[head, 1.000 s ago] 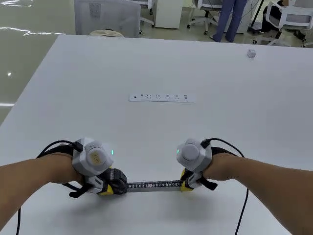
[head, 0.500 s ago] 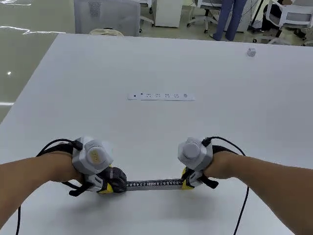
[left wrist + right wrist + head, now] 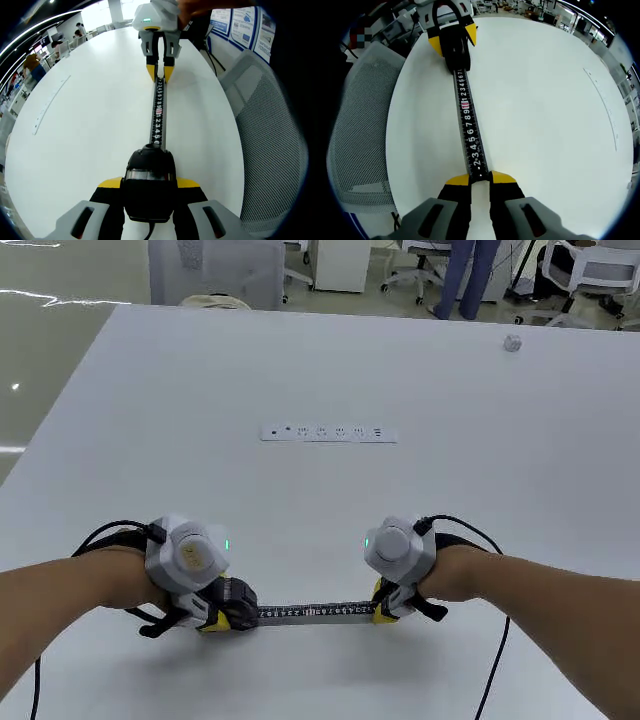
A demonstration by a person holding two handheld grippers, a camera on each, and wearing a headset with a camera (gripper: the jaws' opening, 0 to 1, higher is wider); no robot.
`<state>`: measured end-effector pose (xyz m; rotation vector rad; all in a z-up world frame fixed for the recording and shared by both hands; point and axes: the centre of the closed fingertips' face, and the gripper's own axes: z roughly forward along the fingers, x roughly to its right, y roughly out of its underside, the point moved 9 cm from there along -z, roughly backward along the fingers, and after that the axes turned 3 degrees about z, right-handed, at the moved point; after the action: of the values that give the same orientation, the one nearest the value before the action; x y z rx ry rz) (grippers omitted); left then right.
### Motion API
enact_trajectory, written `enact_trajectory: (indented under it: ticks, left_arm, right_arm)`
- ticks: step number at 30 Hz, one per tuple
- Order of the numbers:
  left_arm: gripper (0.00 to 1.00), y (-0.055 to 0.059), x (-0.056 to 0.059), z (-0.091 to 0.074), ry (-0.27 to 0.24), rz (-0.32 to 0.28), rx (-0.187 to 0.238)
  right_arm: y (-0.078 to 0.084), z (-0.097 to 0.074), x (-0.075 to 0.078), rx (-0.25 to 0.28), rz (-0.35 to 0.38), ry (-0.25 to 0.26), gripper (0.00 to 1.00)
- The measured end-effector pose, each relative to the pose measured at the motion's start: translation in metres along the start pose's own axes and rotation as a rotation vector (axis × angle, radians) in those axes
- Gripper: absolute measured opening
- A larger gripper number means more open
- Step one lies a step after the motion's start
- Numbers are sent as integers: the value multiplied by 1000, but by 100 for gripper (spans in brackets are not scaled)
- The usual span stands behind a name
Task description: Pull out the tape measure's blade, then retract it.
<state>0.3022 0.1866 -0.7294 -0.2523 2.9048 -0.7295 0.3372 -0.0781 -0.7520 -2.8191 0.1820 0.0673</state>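
One short stretch of blade [image 3: 469,125] is out, lying flat on the white tabletop [image 3: 330,350] with its numbers up. At one end, the left gripper [image 3: 149,183] has its jaws clamped on either side of the black tape measure case [image 3: 150,172]. At the other end, the right gripper [image 3: 480,177] pinches the blade's tip between yellow-tipped jaws. They face each other near the person's edge. A white power strip [image 3: 328,433] lies well beyond them.

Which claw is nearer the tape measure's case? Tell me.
Left. The left claw is clamped on the case; the right claw pinches the blade at its far end, away from it.
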Motion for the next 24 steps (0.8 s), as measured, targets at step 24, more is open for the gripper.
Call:
enact_trajectory:
  ticks: [24]
  left_arm:
    - [34, 1, 0, 0, -1, 1, -1]
  right_arm:
    - [10, -3, 3, -11, 2, 7, 12]
